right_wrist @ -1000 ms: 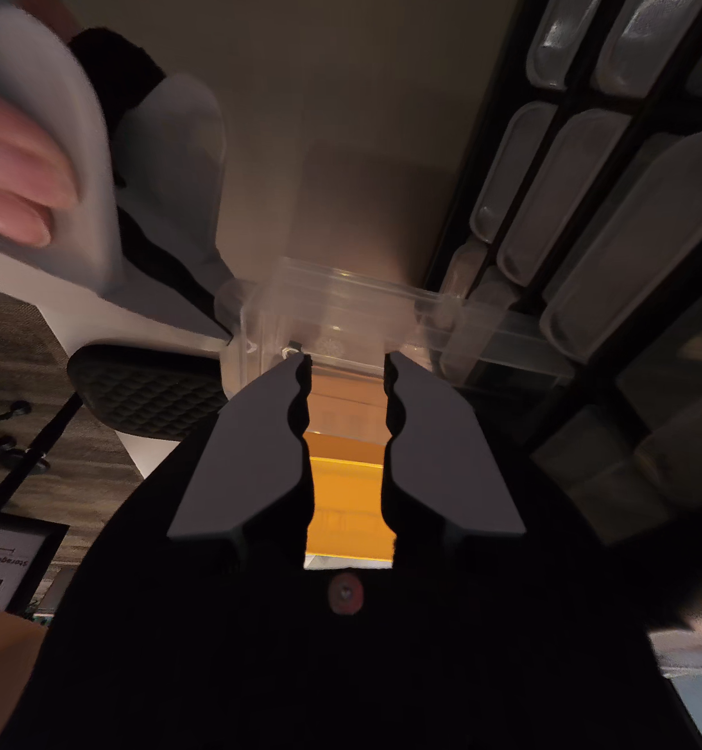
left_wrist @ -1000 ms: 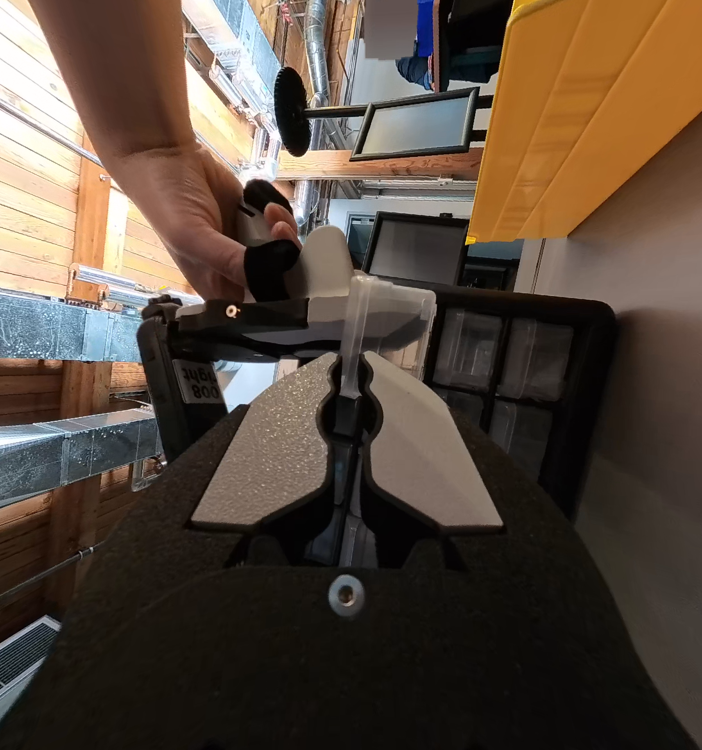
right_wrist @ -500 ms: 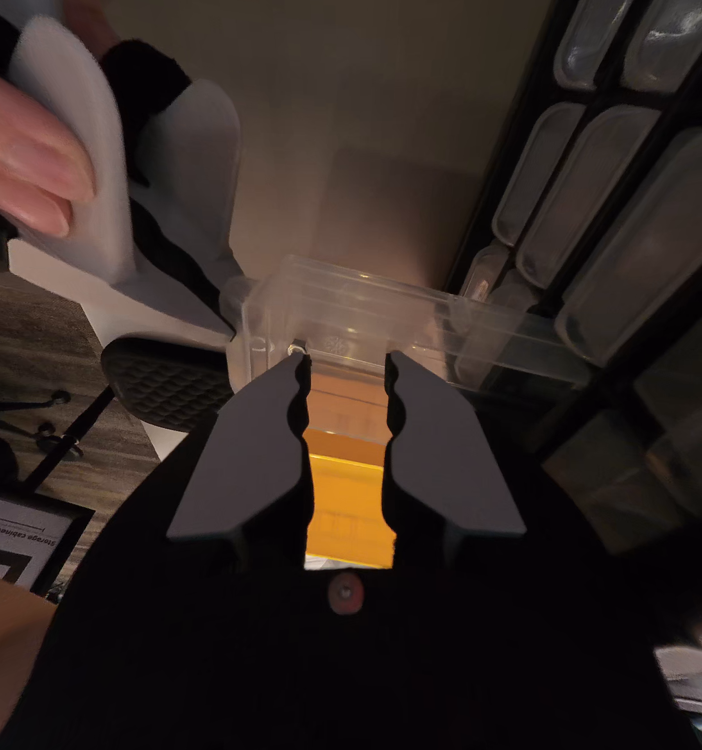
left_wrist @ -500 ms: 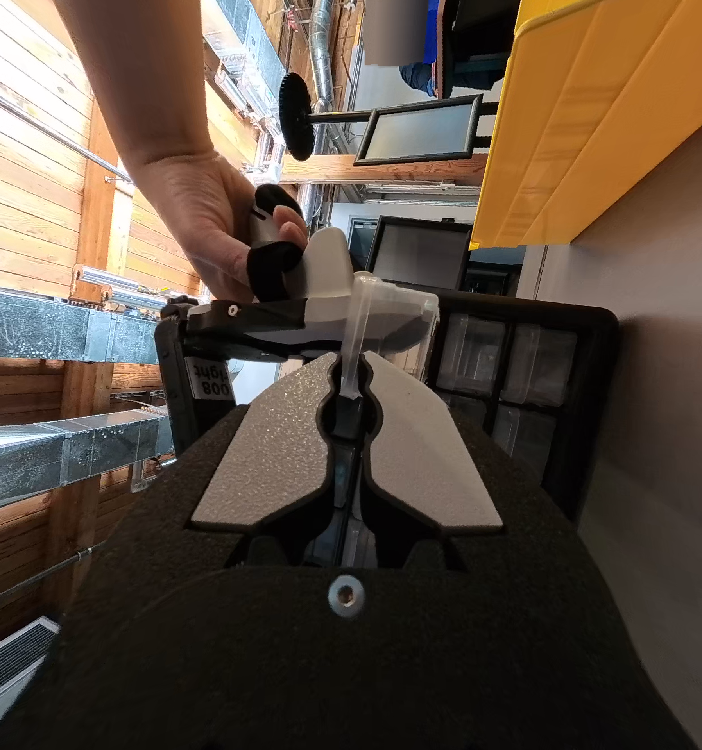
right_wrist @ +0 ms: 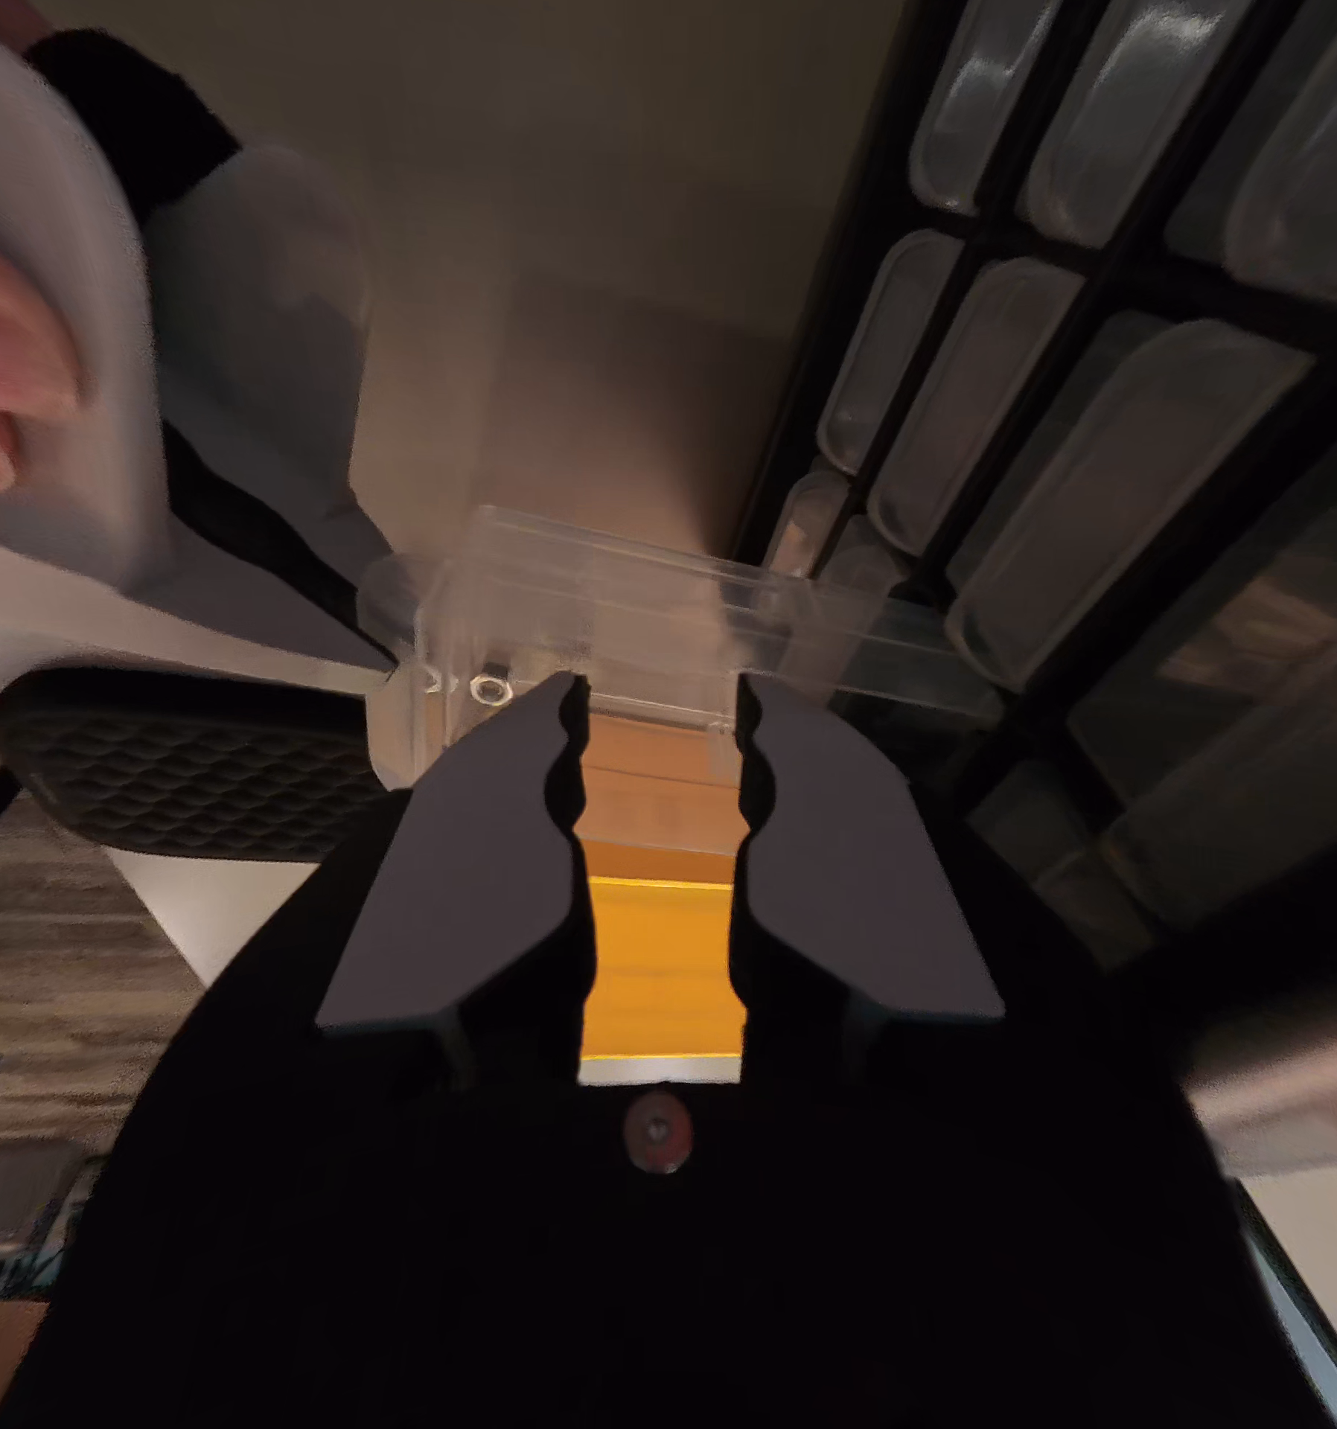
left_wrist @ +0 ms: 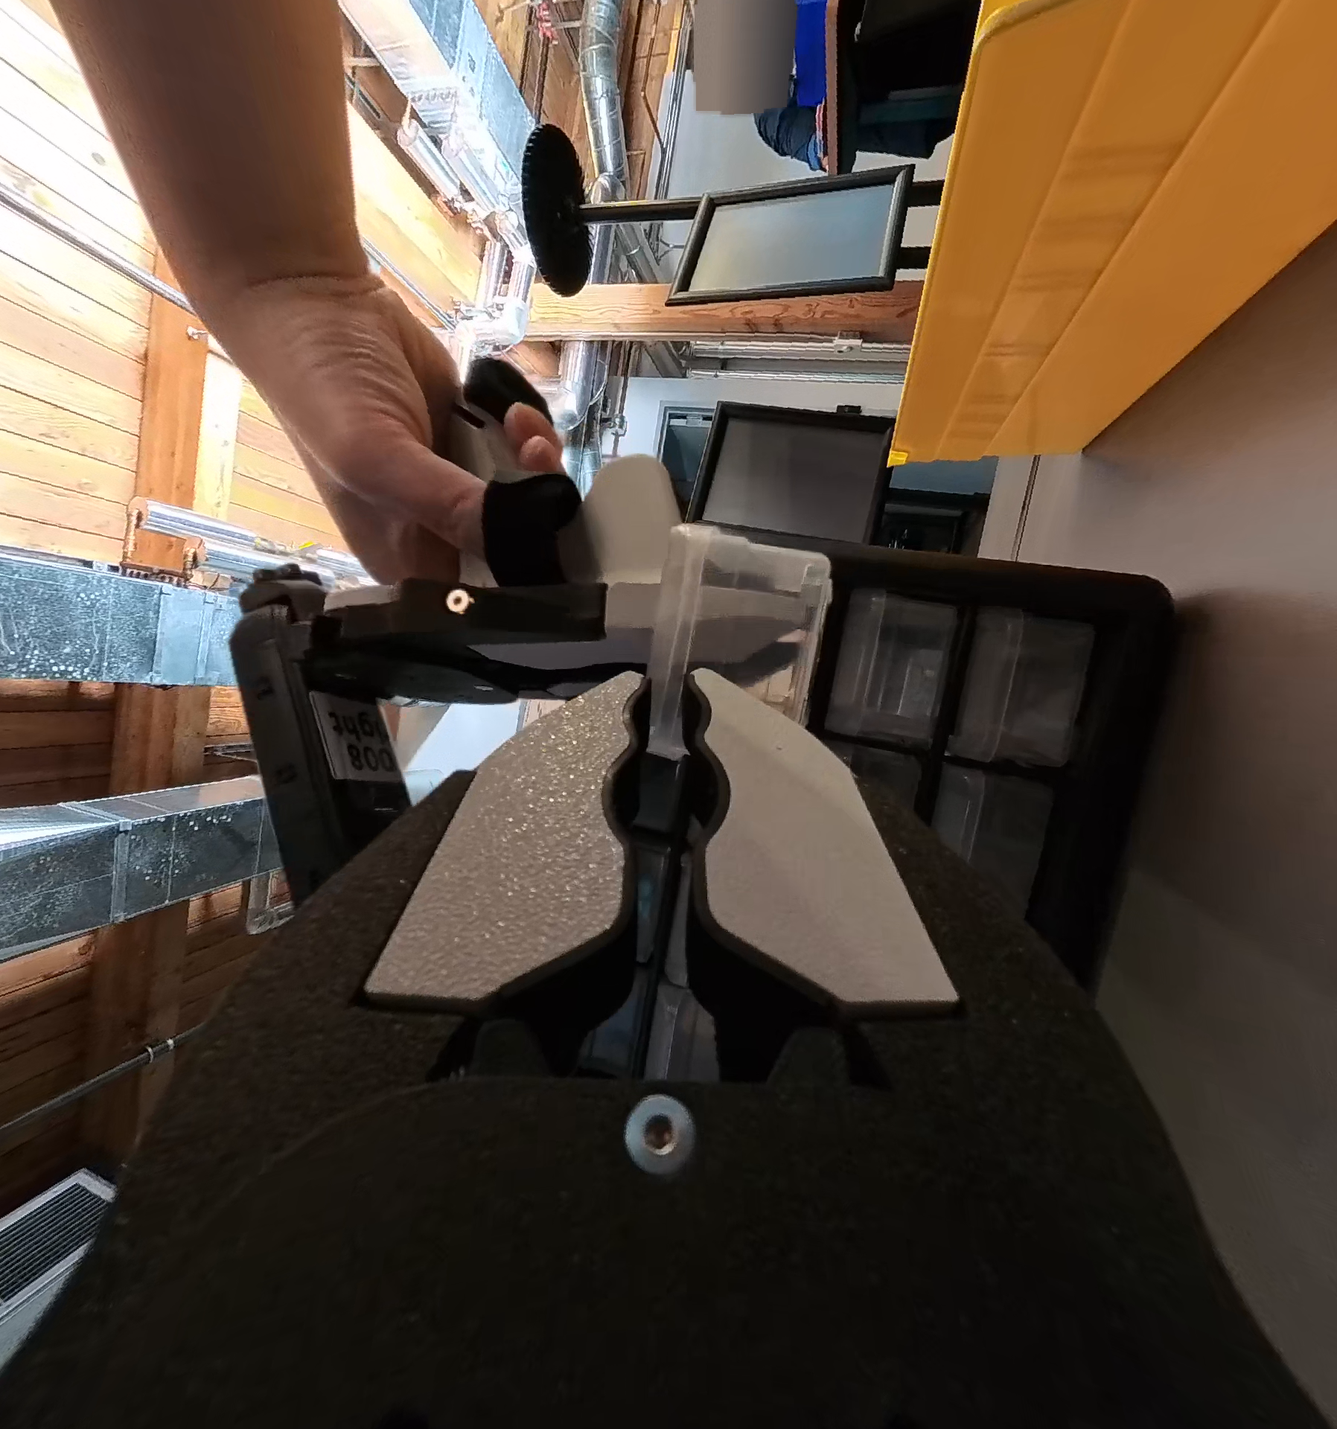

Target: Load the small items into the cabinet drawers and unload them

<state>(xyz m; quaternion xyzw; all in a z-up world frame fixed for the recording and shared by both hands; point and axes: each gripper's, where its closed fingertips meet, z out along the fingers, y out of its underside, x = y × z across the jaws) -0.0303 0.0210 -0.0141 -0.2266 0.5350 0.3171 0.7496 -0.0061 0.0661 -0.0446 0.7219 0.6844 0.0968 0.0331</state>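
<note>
Here, left gripper (left_wrist: 669, 700) fingers clamped on clear drawer (left_wrist: 735, 611); right gripper (right_wrist: 658, 692) fingers apart.

Left gripper (left_wrist: 667, 700): pale grey speckled fingers on a black, grainy body. Drawer (left_wrist: 743, 611): clear, colourless plastic. Cabinet (left_wrist: 1114, 696): black frame, cloudy see-through drawer fronts. Bin (left_wrist: 1114, 216): bright yellow. Table (left_wrist: 1269, 696): plain grey-brown. Wall (left_wrist: 47, 325): warm orange-brown planks in stripes. Ducts (left_wrist: 70, 634): silver, mottled.

Right gripper (right_wrist: 658, 696): dark grey fingers, black body; yellow shows between them. Small pale ring (right_wrist: 489, 688) inside the drawer. Black honeycomb-patterned pad (right_wrist: 186, 765) at left. Floor (right_wrist: 54, 928): grey-brown streaked wood grain.
</note>
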